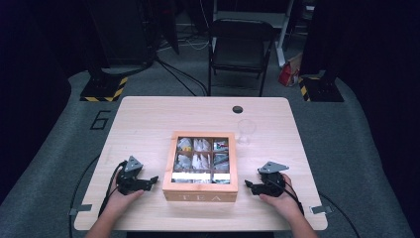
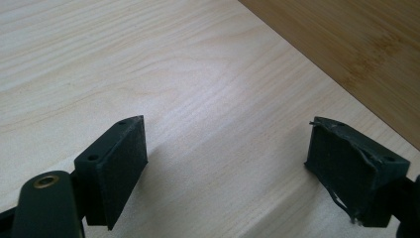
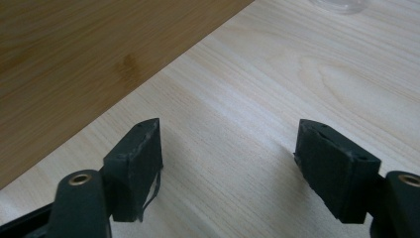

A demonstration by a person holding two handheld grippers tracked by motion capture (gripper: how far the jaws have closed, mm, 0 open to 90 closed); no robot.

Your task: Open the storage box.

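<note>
Hard to make out in the high view: contents of the tea box (image 1: pixel 200 196), apparently paper-wrapped tea bags in white, green and grey, blurred behind a clear lid with a bright glare band across the nearest row. Also faint: a clear glass (image 1: pixel 245 131) just beyond the box's far right corner, nearly lost against the pale wood, its base cut off at the top edge of the right gripper view (image 3: pixel 341 5). Forearms cut off at the bottom edge of the high view.

Square box of light brown wood, lid closed, "TEA" lettered on the front wall, inside split into small compartments. Placed mid-tabletop (image 1: pixel 148 119), nearer the person's edge.

Left hand-held gripper (image 1: pixel 153 179) resting on the tabletop just left of the box, tips pointing toward its left wall, close but apart. Jaws spread wide in the left gripper view (image 2: pixel 225 144), nothing between them but bare wood grain; box wall (image 2: pixel 356 44) a darker slab at upper right.

Right hand-held gripper (image 1: pixel 247 184) mirrored just right of the box, tips toward the right wall, not touching. Jaws wide apart in the right gripper view (image 3: pixel 228 144), empty; box wall (image 3: pixel 74 54) across the upper left.
</note>
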